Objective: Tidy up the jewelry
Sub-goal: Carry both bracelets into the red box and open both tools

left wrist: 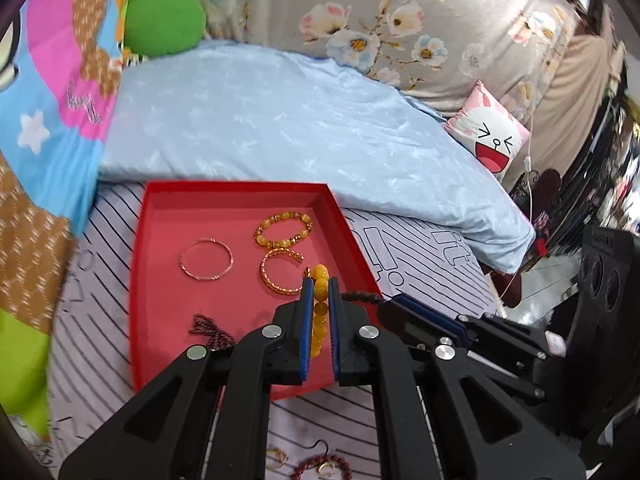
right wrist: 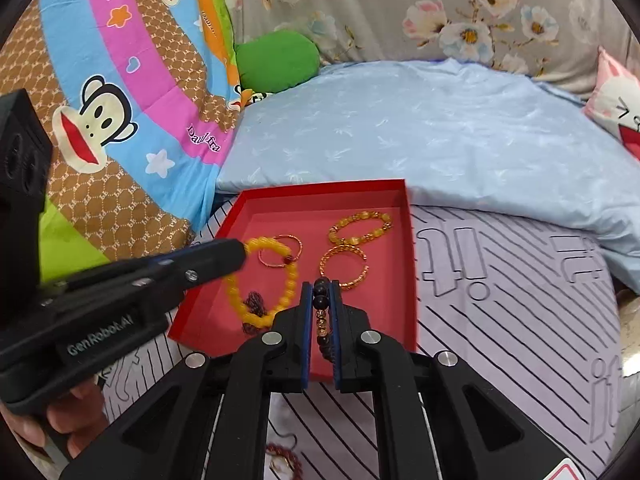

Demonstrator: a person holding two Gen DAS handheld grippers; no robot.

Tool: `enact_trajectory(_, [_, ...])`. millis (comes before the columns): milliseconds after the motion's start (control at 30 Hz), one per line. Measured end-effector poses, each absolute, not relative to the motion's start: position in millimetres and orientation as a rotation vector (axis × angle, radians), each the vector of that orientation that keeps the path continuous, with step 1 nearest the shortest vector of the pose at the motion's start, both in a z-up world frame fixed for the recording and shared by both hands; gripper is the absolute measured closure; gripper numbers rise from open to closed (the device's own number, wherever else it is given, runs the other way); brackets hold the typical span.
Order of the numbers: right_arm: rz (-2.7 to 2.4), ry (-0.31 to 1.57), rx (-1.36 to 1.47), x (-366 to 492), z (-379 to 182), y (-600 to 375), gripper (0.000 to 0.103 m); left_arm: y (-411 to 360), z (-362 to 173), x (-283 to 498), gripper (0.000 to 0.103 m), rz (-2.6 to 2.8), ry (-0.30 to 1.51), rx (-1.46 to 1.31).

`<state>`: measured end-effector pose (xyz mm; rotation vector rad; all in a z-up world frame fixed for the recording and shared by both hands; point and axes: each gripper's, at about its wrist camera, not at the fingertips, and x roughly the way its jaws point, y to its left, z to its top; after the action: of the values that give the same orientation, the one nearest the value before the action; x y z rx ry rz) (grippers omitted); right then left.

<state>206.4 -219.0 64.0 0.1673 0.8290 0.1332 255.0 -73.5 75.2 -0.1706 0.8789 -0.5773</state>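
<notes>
A red tray lies on the striped sheet. In it are a thin rose-gold bangle, an amber bead bracelet and a gold open bangle. My left gripper is shut on a yellow bead bracelet, held over the tray; its dark tassel hangs down. My right gripper is shut on a dark bead bracelet above the tray's near right part. The right gripper also shows in the left wrist view.
A light blue quilt lies just behind the tray. A cartoon blanket is at the left, a green cushion and a pink pillow farther back. More jewelry, red beads and earrings, lies on the sheet near me.
</notes>
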Motion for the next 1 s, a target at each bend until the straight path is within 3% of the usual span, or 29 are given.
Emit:
enact_trajectory(233, [0.119,0.929,0.164,236.4,16.6,-215.6,0.095,-70.7,10.1,299.1,0.096,-0.503,1.011,-0.164])
enact_trajectory(567, [0.039,0.932,0.066,239.7,-1.0,-214.8,0.091,-63.1,-7.8,299.1,0.095,-0.313,0.977,0.013])
enact_trajectory(633, [0.026,0.923,0.058,239.1,-0.9,-214.9,0.084,-63.8,-7.4,296.4,0.089,-0.286,0.962,0.051])
enact_trajectory(700, [0.021,0.914,0.063,237.6,0.4,-215.5,0.077,-66.2,-5.4,293.6,0.065,-0.248,0.942,0.084])
enact_trajectory(733, [0.019,0.908,0.063,236.5,1.3,-216.0,0.074,-65.9,-4.3,291.0,0.061,-0.235,0.928,0.093])
enact_trajectory(1000, [0.023,0.882,0.074,223.7,13.8,-217.5,0.071,-60.8,3.3,277.9,0.06,-0.221,0.901,0.089])
